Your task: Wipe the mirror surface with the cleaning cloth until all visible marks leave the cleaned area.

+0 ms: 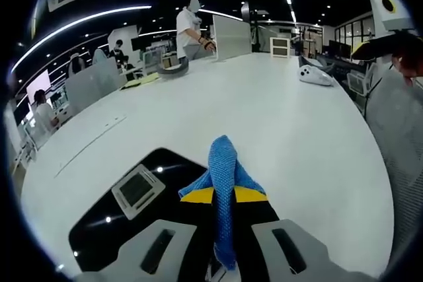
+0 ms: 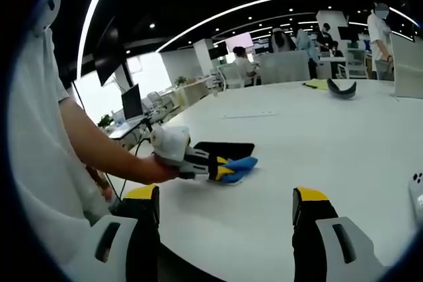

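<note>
A blue cleaning cloth (image 1: 225, 173) is pinched between the yellow-tipped jaws of my left gripper (image 1: 223, 194), which is shut on it. Just below and left of it lies the mirror (image 1: 125, 212), a dark glossy slab on the white table that reflects ceiling lights. In the right gripper view the left gripper (image 2: 228, 168) with the cloth (image 2: 241, 166) rests at the mirror (image 2: 228, 148), held by a person's hand. My right gripper (image 2: 228, 206) stands open, above the table's near edge, well short of the mirror.
The white table (image 1: 264, 110) stretches far ahead. A white handheld device (image 1: 314, 74) lies at its far right, a dark curved object (image 1: 173, 67) and yellow sheets (image 1: 142, 80) at its far left. People stand and sit beyond. A mesh chair (image 1: 396, 137) stands at the right.
</note>
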